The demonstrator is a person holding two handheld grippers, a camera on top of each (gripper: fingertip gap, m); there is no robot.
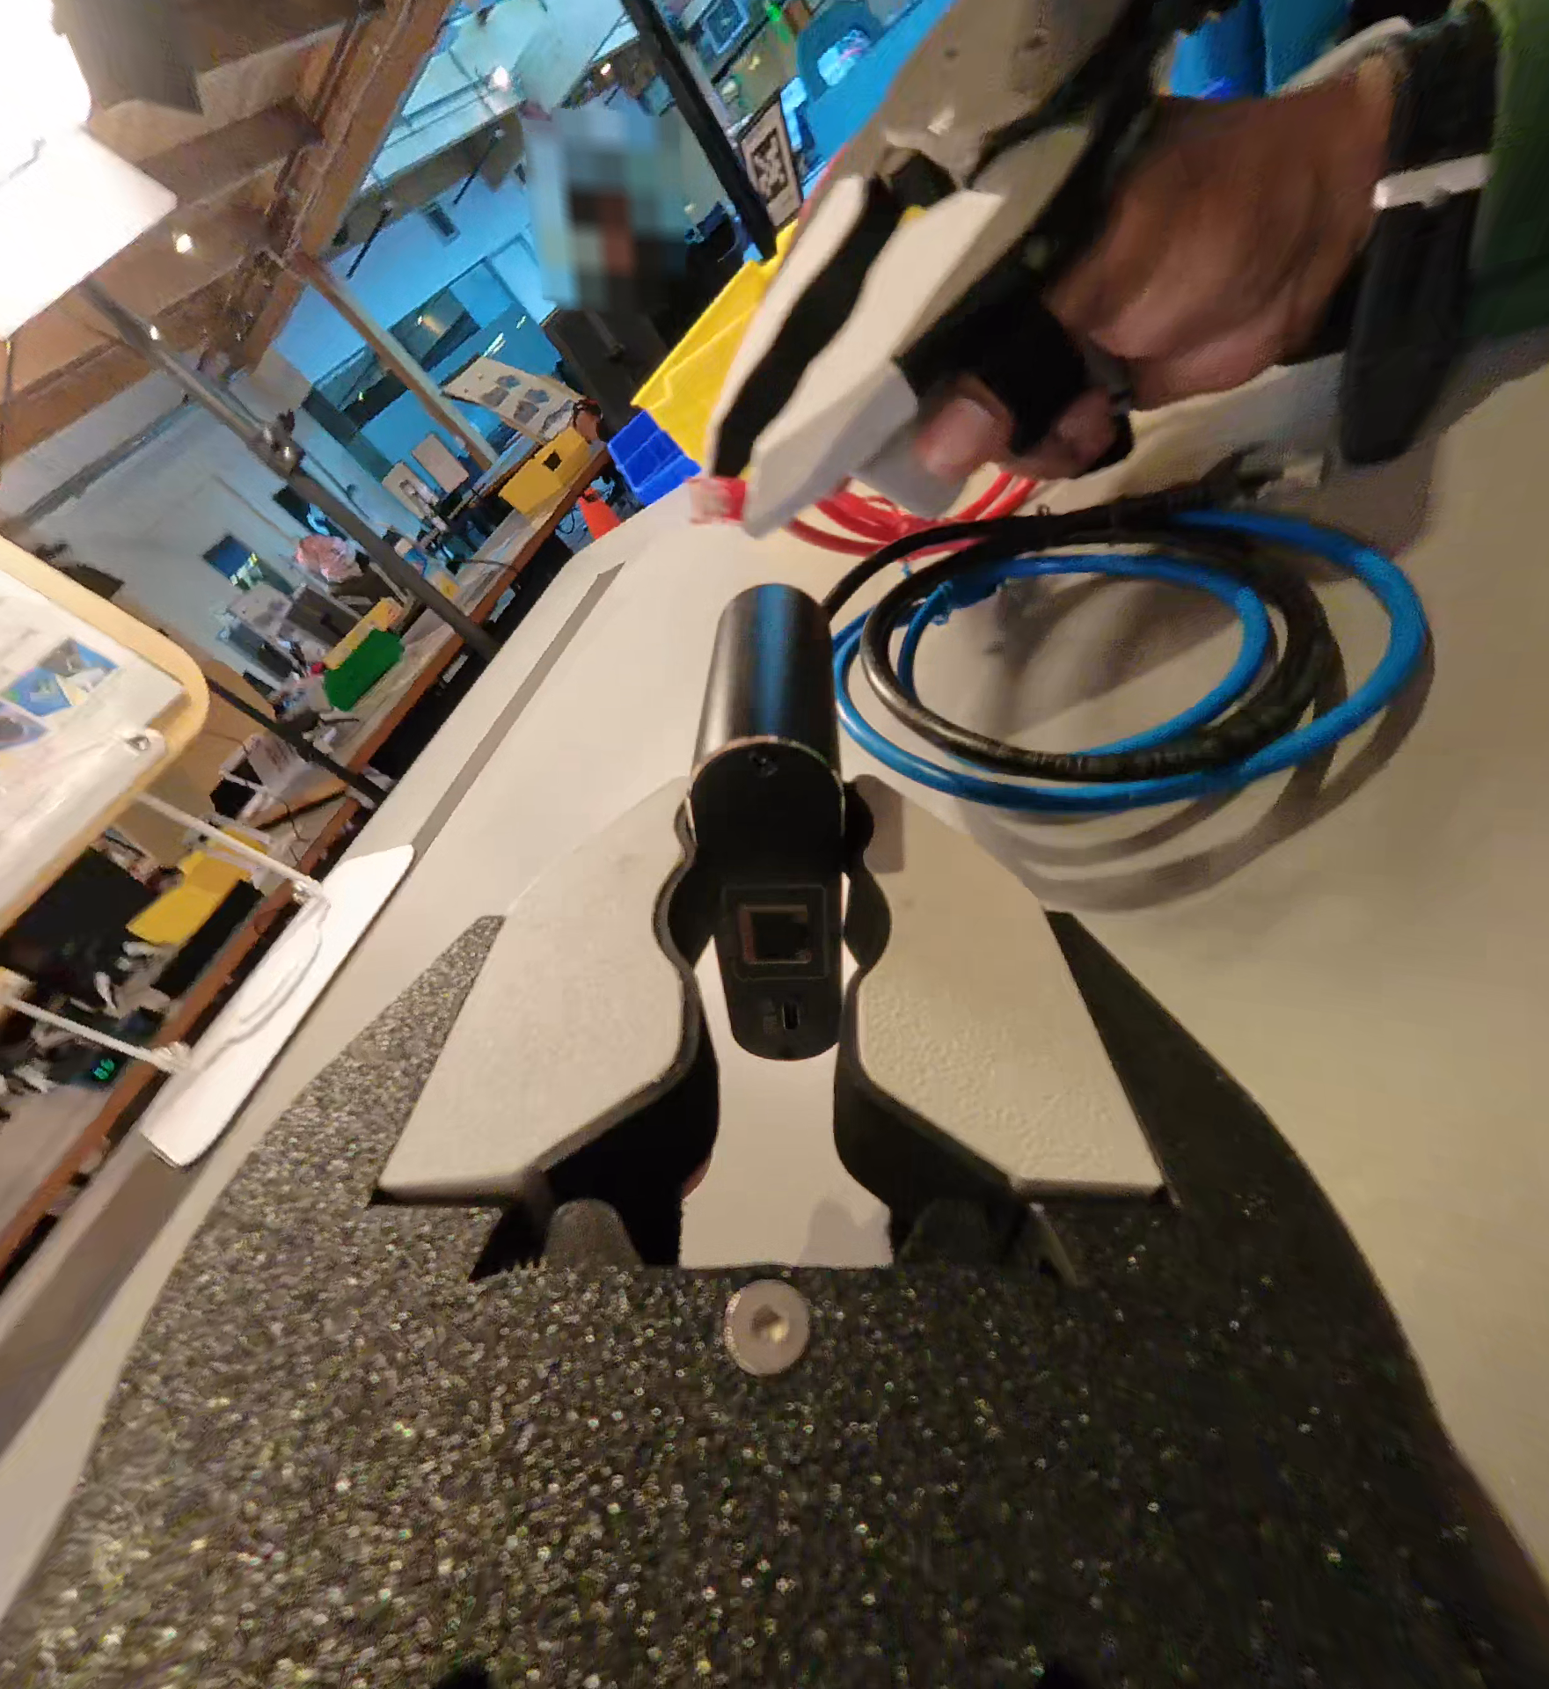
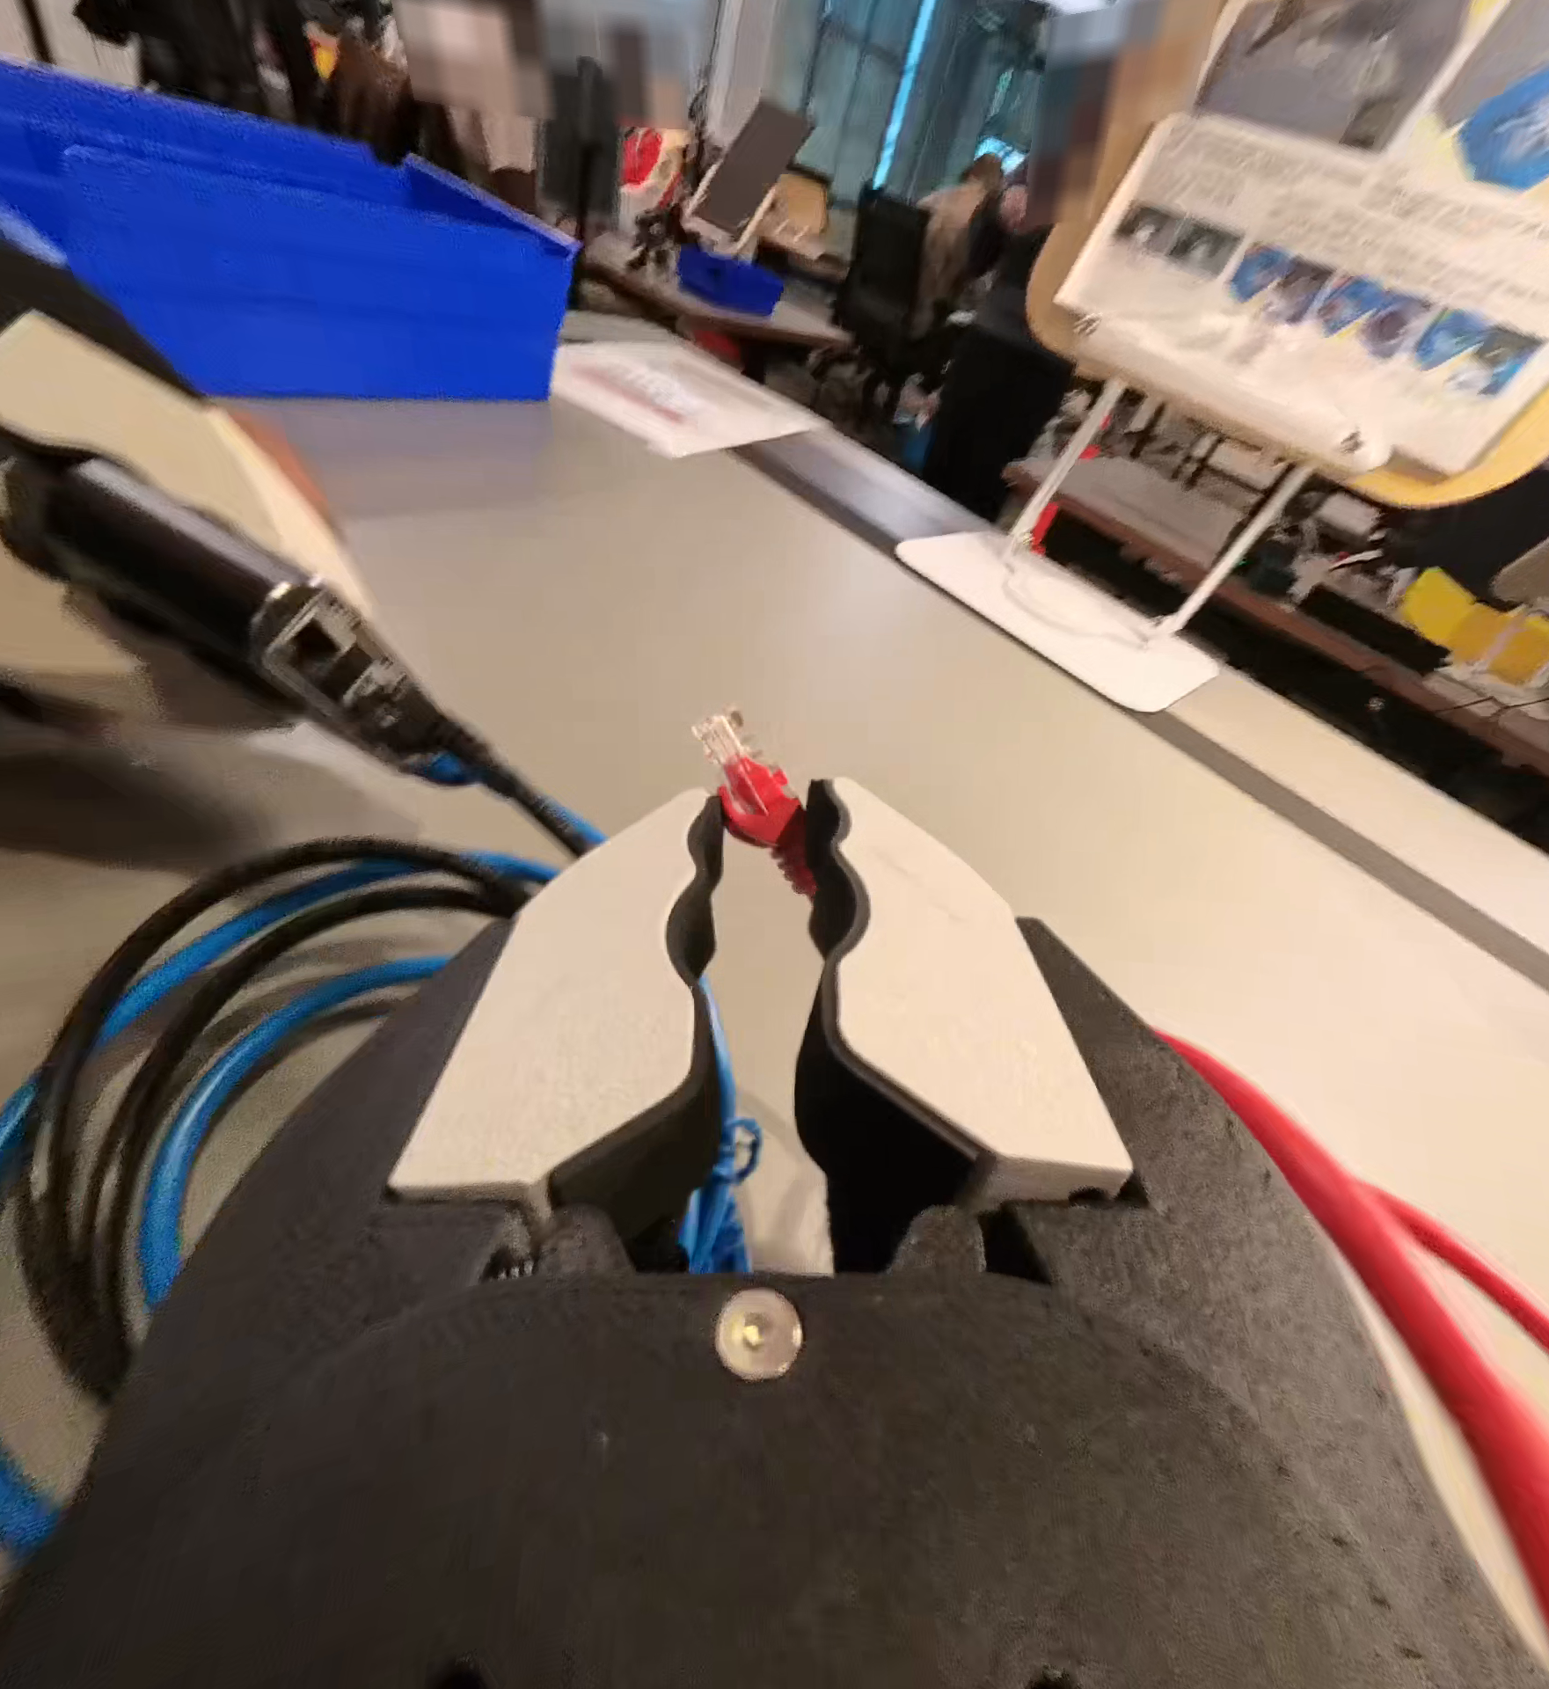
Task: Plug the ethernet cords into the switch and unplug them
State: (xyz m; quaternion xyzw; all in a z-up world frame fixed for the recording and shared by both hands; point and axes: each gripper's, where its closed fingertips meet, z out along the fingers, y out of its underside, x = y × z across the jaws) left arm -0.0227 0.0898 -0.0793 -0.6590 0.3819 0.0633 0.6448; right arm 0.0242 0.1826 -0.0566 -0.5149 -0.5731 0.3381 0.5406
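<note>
My left gripper (image 1: 770, 823) is shut on the switch (image 1: 766, 695), a black tube-shaped device held off the table, with an empty ethernet port (image 1: 775, 932) facing the camera. In the right wrist view the switch (image 2: 185, 567) is at the left. A blue cord and a black cable run out of its near end (image 2: 441, 768). My right gripper (image 2: 766, 804) is shut on the red cord's plug (image 2: 748, 786), whose clear tip sticks out past the fingertips. In the left wrist view this gripper (image 1: 743, 484) holds the plug (image 1: 717, 498) up and behind the switch, apart from it.
The blue cord (image 1: 1118, 795) and black cable (image 1: 1072, 751) lie coiled on the grey table (image 2: 843, 640). Red cord (image 2: 1437, 1280) trails to the right. A blue bin (image 2: 295, 274) and a paper sheet (image 2: 679, 393) sit at the far edge, with a poster stand (image 2: 1072, 621) to the right. Tip to tip, the grippers are about 11 centimeters apart.
</note>
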